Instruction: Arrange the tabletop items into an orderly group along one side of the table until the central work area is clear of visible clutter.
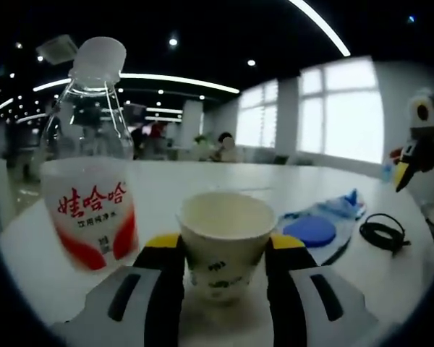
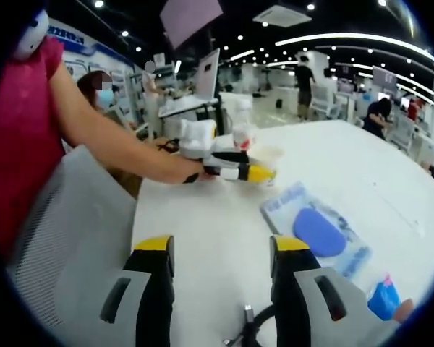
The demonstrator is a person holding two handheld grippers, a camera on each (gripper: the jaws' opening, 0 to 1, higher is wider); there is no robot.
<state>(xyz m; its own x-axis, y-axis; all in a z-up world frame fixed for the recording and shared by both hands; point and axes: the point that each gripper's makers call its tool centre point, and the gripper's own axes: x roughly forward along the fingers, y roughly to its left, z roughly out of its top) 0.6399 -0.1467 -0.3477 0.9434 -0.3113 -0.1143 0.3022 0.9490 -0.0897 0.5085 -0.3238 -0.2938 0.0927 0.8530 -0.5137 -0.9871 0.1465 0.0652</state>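
A white paper cup stands on the white table between the jaws of my left gripper, which press on its sides. A clear water bottle with a white cap and a red label stands just left of it. In the right gripper view, a hand holds the left gripper at the cup, beside the bottle. My right gripper is open over bare table. A flat packet with a blue oval pad lies to its right, and a black cable lies near its jaws.
The blue packet and the coiled black cable lie right of the cup. The right gripper hangs at the far right. A grey chair and the person's arm sit along the table's left side. A small blue object lies low right.
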